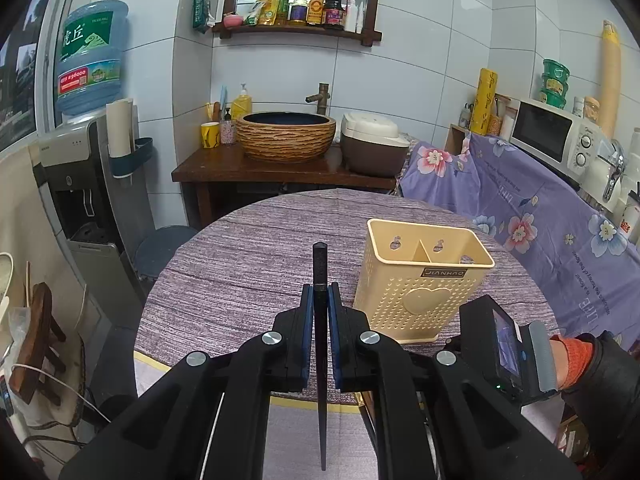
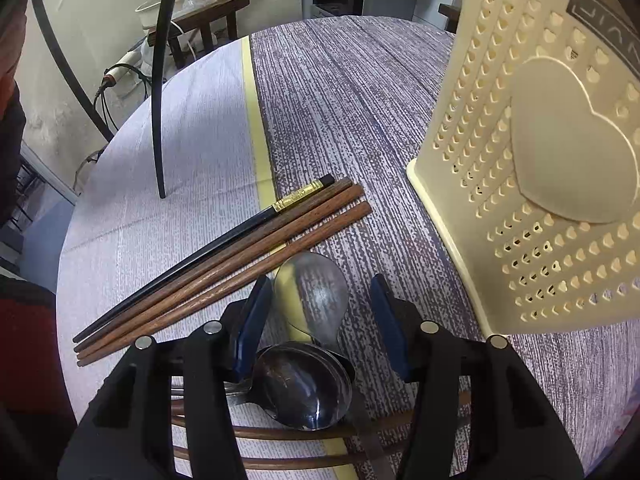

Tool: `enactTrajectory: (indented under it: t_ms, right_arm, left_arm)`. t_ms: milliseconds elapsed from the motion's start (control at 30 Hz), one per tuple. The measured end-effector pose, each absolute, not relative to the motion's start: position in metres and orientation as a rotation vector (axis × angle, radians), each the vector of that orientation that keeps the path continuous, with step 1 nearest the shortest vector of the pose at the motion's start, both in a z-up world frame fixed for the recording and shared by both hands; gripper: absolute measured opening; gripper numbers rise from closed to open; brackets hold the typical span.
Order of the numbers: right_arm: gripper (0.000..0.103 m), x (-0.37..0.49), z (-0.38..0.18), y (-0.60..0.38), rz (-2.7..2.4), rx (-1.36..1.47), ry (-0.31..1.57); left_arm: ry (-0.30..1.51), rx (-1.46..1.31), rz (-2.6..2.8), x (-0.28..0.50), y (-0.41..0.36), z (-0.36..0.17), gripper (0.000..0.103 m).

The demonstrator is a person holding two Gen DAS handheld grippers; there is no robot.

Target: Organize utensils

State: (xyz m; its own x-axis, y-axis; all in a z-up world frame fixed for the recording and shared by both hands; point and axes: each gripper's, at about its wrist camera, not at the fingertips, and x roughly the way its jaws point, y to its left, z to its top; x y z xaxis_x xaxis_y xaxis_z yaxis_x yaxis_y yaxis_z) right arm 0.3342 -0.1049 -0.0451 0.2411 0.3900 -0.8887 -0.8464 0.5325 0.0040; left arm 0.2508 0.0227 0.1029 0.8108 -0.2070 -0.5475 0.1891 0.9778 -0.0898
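My left gripper [image 1: 320, 300] is shut on a black chopstick [image 1: 320, 280], held upright above the round table, left of the cream utensil holder [image 1: 420, 280]. That chopstick also shows in the right wrist view [image 2: 160, 92], hanging over the table's left side. My right gripper [image 2: 316, 300] is open, low over two metal spoons [image 2: 312, 292], one lying face down and one face up [image 2: 308, 392]. A black chopstick with a gold band [image 2: 224, 240] and three brown wooden chopsticks [image 2: 224, 272] lie to the left. The holder [image 2: 540, 160] stands close on the right.
The table [image 1: 240, 260] has a purple striped cloth with a yellow line [image 2: 256, 120]. More wooden chopsticks lie under my right gripper [image 2: 280, 432]. Behind are a basin counter [image 1: 280, 168], a water dispenser [image 1: 80, 184] and a microwave [image 1: 552, 136]. A wooden chair [image 2: 200, 20] stands beyond the table.
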Motion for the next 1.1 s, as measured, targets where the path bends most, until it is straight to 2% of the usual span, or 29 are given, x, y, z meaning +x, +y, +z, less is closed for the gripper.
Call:
enactTrajectory:
  t_ms: [33, 167, 433, 633, 1100]
  right_arm:
    - [0.037, 0.335, -0.045, -0.106, 0.898, -0.533, 1.001]
    - [0.037, 0.331, -0.036, -0.113, 0.869, -0.482, 0.965]
    - [0.037, 0.299, 0.035, -0.170, 0.696, -0.223, 0.728]
    - [0.037, 0.269, 0.072, -0.233, 0.557, -0.001, 0.625]
    - [0.037, 0.245, 0.083, -0.248, 0.473, 0.086, 0.578]
  left_arm:
    - [0.589, -0.032, -0.211, 0.251, 0.022, 0.103, 0.009]
    - [0.583, -0.029, -0.211, 0.252, 0.020, 0.103, 0.009]
    - [0.571, -0.042, -0.208, 0.248, 0.024, 0.102, 0.009]
    - [0.561, -0.066, -0.211, 0.244, 0.029, 0.102, 0.009]
    - [0.539, -0.088, -0.207, 0.240, 0.035, 0.107, 0.009]
